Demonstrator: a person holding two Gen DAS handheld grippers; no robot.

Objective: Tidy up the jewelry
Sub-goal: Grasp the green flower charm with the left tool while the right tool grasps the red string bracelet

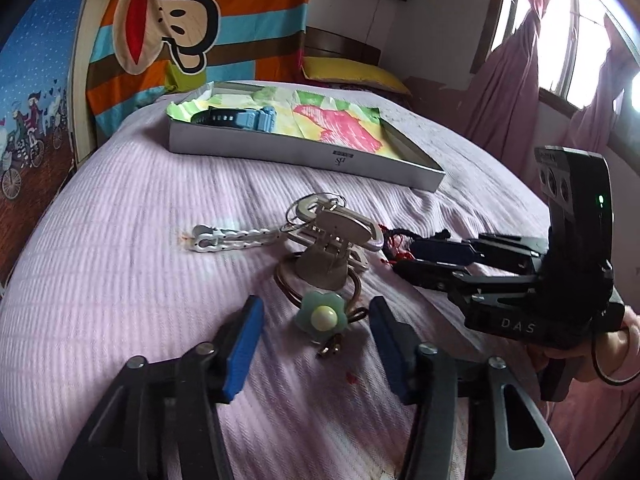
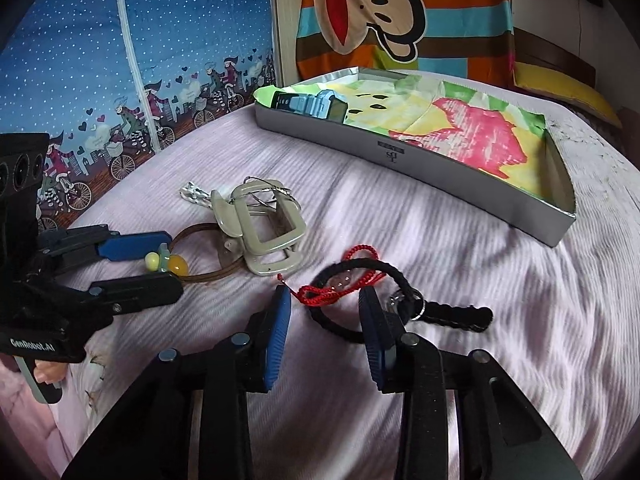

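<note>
Jewelry: a loose heap on the pink bedspread (image 1: pixel 120 280), short of the box
Flower hair tie (image 1: pixel 319 317): lies between the left gripper's (image 1: pixel 316 344) spread jaws, untouched
Black cord bracelet (image 2: pixel 360 270): tangled with a red string (image 2: pixel 320 293), between the right gripper's (image 2: pixel 325 334) parted jaws
Beige hair clip (image 2: pixel 260 228): mid-heap, beside a white chain (image 1: pixel 228 238)
Box (image 2: pixel 440 168): farther up the bed, lined with bright paper, a blue watch (image 2: pixel 316 106) in its left end

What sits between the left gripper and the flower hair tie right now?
Nothing visible. The flower hair tie lies on the bedspread between the open fingers of the left gripper; the beige hair clip sits beyond it.
</note>
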